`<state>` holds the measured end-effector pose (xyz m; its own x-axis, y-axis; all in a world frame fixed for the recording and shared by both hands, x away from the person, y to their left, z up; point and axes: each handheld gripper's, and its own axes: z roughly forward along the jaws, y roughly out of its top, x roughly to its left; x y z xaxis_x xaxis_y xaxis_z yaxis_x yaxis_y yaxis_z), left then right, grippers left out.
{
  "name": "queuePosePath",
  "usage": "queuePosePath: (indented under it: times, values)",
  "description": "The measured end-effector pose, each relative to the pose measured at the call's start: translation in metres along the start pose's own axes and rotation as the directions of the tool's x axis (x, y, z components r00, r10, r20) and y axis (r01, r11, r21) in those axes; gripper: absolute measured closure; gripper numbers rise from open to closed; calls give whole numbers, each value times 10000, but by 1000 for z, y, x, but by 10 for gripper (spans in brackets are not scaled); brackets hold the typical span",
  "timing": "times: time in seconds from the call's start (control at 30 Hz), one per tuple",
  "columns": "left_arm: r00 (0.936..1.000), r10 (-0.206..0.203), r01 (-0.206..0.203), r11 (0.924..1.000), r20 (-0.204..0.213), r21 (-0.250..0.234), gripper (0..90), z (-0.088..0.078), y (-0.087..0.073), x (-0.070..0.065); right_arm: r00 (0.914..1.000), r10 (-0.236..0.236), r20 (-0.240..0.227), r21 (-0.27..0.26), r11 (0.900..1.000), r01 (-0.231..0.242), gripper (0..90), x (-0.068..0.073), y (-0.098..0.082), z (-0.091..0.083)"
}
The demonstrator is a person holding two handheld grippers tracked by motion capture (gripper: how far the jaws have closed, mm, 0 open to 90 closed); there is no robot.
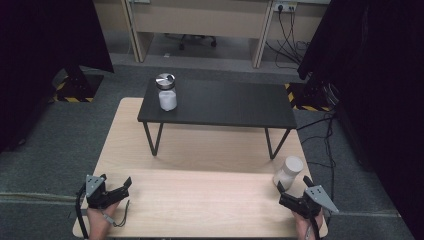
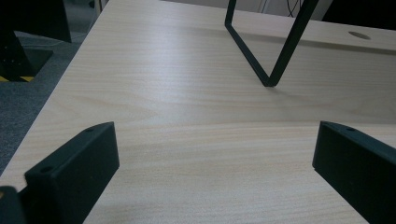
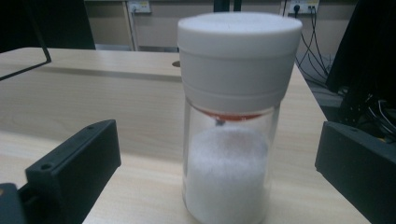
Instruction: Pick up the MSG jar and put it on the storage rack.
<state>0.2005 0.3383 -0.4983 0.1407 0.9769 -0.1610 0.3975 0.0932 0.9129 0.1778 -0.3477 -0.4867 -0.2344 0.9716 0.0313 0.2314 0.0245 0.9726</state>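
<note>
A glass jar with a white lid (image 1: 289,171), half full of white grains, stands upright near the table's right edge. In the right gripper view this jar (image 3: 233,116) looms close in the gap of the spread jaws, untouched. My right gripper (image 1: 292,184) (image 3: 217,140) is open just on the near side of it. A second jar with a silver lid (image 1: 165,92) stands on the left end of a low black shelf (image 1: 235,107). My left gripper (image 1: 116,181) (image 2: 217,140) rests open at the table's near left, with bare wood between its jaws.
The black shelf stands on thin wire legs (image 2: 271,70) across the far half of the light wood table (image 1: 200,200). Grey carpet, dark curtains, cables and a desk lie beyond. The table has a small round hole (image 2: 359,35) near the back.
</note>
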Motion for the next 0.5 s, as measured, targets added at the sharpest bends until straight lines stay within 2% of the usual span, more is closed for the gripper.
queuePosePath:
  times: [0.27,0.37,0.5]
  values:
    - [10000,-71,71,10000,-54,-19,0,0,0,1,9995,-177,252,-366,9992,186,2,5,3,6]
    - [9998,-85,85,10000,-159,3,0,1,1,-1,9984,-248,512,-721,9970,285,2,9,1,6]
    - [9999,-65,65,10000,-144,45,0,2,1,0,9985,-29,552,-901,9959,79,2,10,1,7]
